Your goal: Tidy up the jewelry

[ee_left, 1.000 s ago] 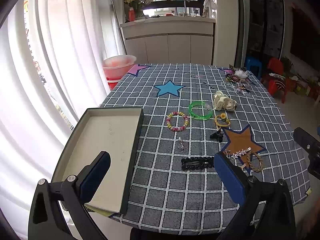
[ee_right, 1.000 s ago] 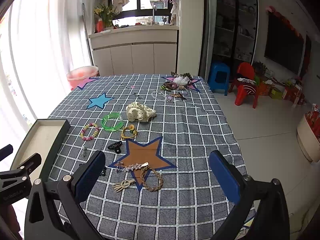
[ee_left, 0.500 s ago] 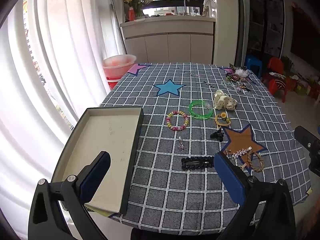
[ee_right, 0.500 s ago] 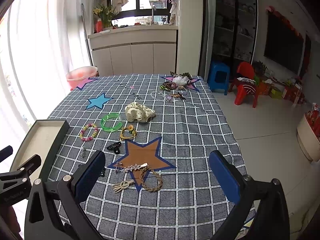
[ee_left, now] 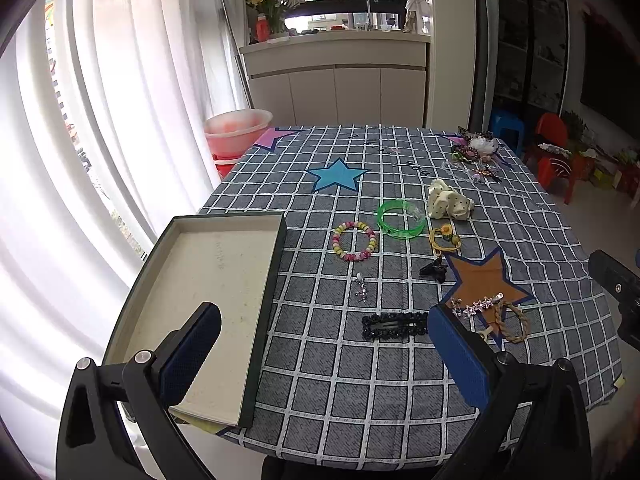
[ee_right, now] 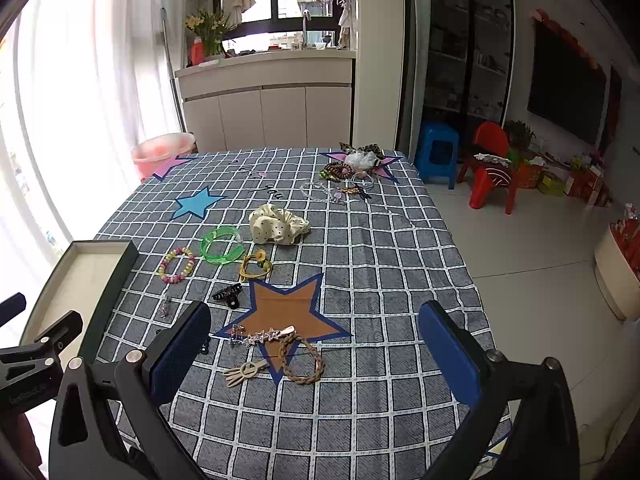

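Note:
An empty dark-rimmed box (ee_left: 208, 280) lies at the table's left front edge; it also shows in the right wrist view (ee_right: 76, 280). Jewelry is scattered on the checked cloth: a beaded bracelet (ee_left: 354, 241), a green bangle (ee_left: 401, 223), a black hair clip (ee_left: 395, 325), a braided brown ring (ee_right: 301, 357), a star clip (ee_right: 260, 335), a cream scrunchie (ee_right: 278, 224). My left gripper (ee_left: 324, 344) is open and empty above the front edge, the black clip between its fingers. My right gripper (ee_right: 314, 344) is open and empty above the braided ring.
A pile of hair ties and bracelets (ee_right: 352, 172) lies at the table's far right corner. A pink basin (ee_left: 238, 128) stands beyond the far left corner. Curtains hang on the left; a blue stool (ee_right: 438, 152) and red chair (ee_right: 490, 164) stand on the right.

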Demonstrator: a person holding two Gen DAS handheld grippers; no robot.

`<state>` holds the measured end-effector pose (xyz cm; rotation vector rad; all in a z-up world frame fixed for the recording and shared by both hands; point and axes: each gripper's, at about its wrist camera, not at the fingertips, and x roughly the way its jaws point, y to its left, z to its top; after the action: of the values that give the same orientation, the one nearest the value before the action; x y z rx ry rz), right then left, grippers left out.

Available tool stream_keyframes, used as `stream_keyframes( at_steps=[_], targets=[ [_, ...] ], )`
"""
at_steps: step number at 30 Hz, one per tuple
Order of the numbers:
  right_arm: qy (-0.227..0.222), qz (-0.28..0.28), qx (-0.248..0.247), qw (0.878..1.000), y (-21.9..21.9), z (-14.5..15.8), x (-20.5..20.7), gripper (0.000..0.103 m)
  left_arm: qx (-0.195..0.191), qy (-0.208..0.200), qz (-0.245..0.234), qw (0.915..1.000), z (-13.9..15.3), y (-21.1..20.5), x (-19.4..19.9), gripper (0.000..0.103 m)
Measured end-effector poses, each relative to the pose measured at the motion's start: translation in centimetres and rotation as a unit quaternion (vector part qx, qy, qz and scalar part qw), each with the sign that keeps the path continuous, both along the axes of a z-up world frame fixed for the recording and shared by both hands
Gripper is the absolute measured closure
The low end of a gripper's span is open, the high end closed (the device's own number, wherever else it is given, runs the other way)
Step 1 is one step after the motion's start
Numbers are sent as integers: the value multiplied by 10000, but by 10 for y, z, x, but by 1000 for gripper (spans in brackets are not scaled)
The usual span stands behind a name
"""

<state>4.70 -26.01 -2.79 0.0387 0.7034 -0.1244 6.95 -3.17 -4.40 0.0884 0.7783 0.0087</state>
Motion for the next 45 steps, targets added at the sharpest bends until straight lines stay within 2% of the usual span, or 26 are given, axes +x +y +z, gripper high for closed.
stream_keyframes(
  at_steps=[37,45],
  targets=[
    [28,-12,32,10000,-3,-4,3,0,24,57,-3,10000,-2,-2,2,0],
    [165,-69,140,9997,-10,-16,8,0,-146,218,-62,9996,-14,1,12,0]
  ],
)
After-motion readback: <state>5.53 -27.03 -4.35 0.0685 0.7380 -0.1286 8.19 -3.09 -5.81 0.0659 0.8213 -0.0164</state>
